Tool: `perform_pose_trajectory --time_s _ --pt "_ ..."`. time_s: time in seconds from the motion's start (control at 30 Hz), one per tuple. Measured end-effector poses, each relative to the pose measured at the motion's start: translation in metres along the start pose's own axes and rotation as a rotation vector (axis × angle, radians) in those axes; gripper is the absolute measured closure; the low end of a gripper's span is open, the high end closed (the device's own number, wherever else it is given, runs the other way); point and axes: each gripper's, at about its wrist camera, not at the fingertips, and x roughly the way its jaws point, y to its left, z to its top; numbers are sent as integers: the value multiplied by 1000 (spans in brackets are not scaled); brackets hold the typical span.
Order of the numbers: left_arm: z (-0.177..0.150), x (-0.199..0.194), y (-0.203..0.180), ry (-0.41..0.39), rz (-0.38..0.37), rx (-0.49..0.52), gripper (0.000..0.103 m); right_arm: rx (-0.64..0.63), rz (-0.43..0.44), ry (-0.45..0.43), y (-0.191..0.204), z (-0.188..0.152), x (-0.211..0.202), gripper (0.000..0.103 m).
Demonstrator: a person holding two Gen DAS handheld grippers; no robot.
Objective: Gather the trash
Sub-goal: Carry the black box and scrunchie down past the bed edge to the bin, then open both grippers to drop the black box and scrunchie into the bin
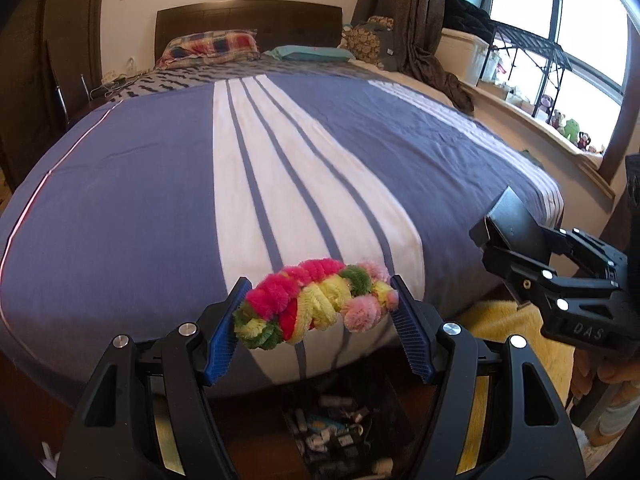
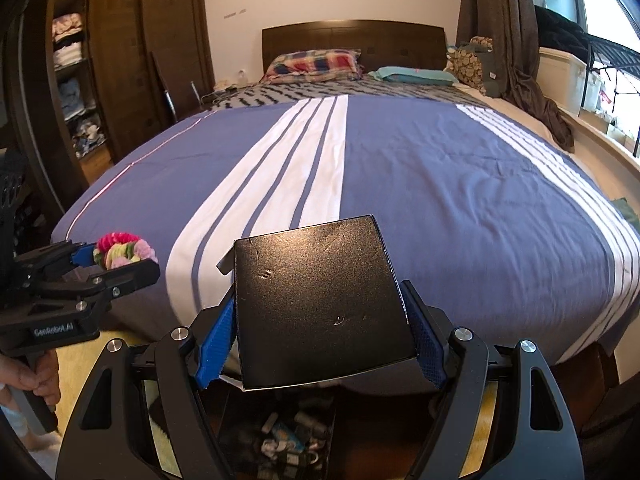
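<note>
My left gripper (image 1: 316, 312) is shut on a bundle of fuzzy pipe cleaners (image 1: 316, 304) in pink, red, yellow and green, held in the air at the foot of the bed; it also shows in the right wrist view (image 2: 124, 254). My right gripper (image 2: 320, 320) is shut on a flat black box (image 2: 320, 304), held level above the bed's foot edge; the box also shows in the left wrist view (image 1: 516, 216). A dark bin (image 1: 332, 432) with several pieces of trash sits on the floor below both grippers, also in the right wrist view (image 2: 288, 436).
A bed with a blue and white striped cover (image 2: 440, 184) fills the view ahead, pillows (image 2: 316, 62) at its head. A wooden wardrobe (image 2: 120, 60) stands at left. A window sill with toys (image 1: 568, 128) and curtains runs at right. A yellow rug (image 1: 516, 324) lies on the floor.
</note>
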Motion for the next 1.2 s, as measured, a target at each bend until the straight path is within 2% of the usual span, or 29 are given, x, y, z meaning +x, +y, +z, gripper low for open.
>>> perform_pose_trajectory --time_s 0.3,0.6,0.8,1.2 --pt "-58 11 -7 105 -18 -47 37 5 21 103 2 -44 13 26" --pt "-112 51 2 256 -22 -98 37 18 37 247 4 -83 51 26" --pt "-136 80 8 350 -22 -114 37 21 44 330 5 -100 74 26" --pt "-171 139 4 541 -42 -128 37 85 94 551 3 -143 133 26"
